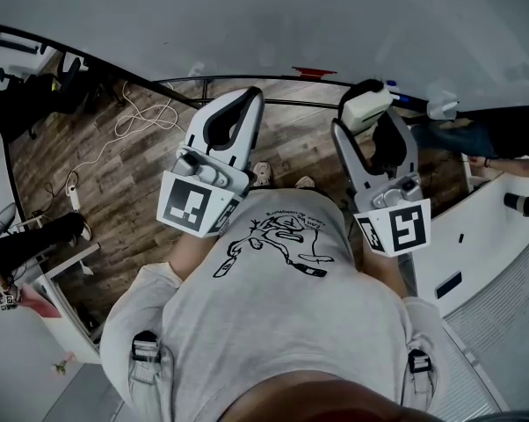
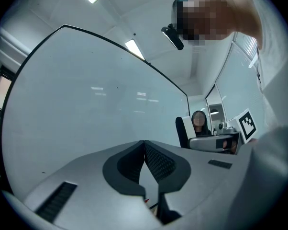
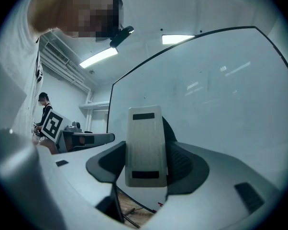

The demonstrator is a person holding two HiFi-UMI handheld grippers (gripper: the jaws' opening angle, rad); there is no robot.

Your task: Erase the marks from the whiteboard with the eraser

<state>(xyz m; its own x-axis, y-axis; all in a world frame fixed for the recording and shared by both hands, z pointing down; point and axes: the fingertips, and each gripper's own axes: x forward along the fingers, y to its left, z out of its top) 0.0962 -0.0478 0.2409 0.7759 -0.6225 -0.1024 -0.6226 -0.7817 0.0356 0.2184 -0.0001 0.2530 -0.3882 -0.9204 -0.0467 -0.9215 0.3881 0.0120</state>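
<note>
The whiteboard (image 1: 273,25) stands in front of me, pale grey in a thin black frame, and I make out no clear marks on it. My right gripper (image 1: 371,104) is shut on the white eraser (image 1: 365,106), held just short of the board's lower edge. In the right gripper view the eraser (image 3: 144,145) stands upright between the jaws, with the whiteboard (image 3: 220,95) behind it. My left gripper (image 1: 244,102) is shut with nothing in it. In the left gripper view its dark pads (image 2: 156,161) meet in front of the whiteboard (image 2: 86,104).
Wood floor with loose white cables (image 1: 141,117) lies below the board. A small red thing (image 1: 313,71) sits at the board's bottom edge. A white table (image 1: 502,227) is at the right, stands and gear (image 1: 36,240) at the left. A seated person (image 2: 199,121) is off to the side.
</note>
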